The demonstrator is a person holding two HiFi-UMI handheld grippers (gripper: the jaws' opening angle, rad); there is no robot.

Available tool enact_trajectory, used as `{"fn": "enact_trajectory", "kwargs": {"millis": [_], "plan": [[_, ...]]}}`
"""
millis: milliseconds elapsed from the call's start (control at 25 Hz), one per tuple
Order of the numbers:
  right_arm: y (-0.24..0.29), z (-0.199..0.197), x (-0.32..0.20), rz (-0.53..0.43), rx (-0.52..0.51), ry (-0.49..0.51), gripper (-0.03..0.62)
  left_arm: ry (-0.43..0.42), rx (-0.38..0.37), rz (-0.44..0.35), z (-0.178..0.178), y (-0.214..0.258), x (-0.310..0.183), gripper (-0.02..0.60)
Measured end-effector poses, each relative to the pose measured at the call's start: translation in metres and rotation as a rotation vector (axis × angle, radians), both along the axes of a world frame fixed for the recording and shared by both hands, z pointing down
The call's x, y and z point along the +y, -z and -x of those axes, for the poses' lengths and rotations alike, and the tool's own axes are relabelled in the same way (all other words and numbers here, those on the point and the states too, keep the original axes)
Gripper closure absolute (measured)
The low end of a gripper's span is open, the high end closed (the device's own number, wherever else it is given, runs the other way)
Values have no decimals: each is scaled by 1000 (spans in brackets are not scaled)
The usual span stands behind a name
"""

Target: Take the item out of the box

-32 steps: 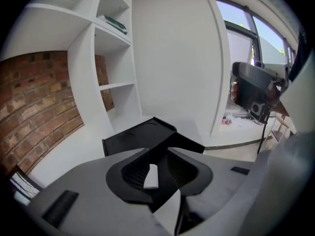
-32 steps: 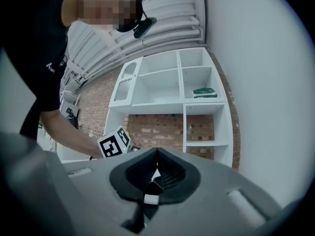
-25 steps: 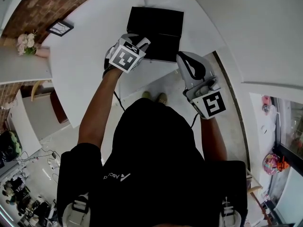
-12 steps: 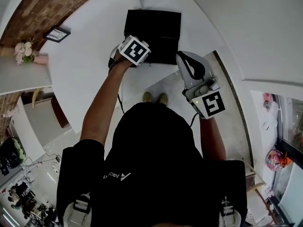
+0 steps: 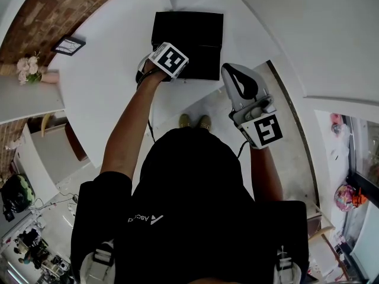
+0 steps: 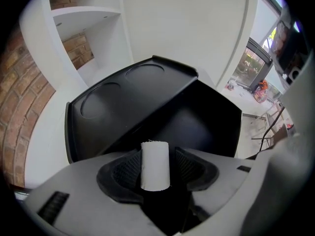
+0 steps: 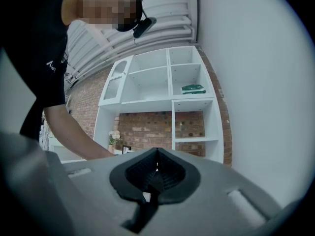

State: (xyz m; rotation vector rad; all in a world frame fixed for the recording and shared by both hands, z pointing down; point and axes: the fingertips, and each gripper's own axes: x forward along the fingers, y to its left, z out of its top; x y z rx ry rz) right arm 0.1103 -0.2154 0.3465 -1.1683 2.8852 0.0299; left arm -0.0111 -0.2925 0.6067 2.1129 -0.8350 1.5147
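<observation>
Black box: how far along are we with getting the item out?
Done: the black box stands open, lid raised. In hand: the left hand-held gripper is at it, jaws wide around a white cylinder, pads apparently not pressing. Left: grip it, lift it out. The right hand-held gripper is shut, empty.

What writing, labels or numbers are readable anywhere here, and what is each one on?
"Asc": white print on the person's black shirt; the rest is not legible.
Left marker cube and right marker cube: square patterns, no letters.
Green item on the shelf: too small to read.
Picture frame: too small to read.
Black box: no print visible.
</observation>
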Motion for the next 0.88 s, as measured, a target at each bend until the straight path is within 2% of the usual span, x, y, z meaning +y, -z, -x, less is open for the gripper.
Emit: {"fn": "enact_trajectory", "kwargs": {"millis": [240, 320, 640, 760, 880], "plan": [[-5, -1, -2, 8, -3, 1, 594, 5, -20, -9, 2, -2, -4, 376], [-5, 1, -3, 7, -5, 5, 594, 7, -14, -25, 2, -1, -7, 408], [-6, 8, -5, 10, -4, 12, 594, 20, 5, -46, 5, 9, -5, 413], [-7, 10, -5, 12, -7, 14, 594, 31, 40, -69, 6, 19, -4, 413], [-9, 14, -5, 17, -6, 17, 594, 44, 122, -91, 0, 32, 0, 413]]}}
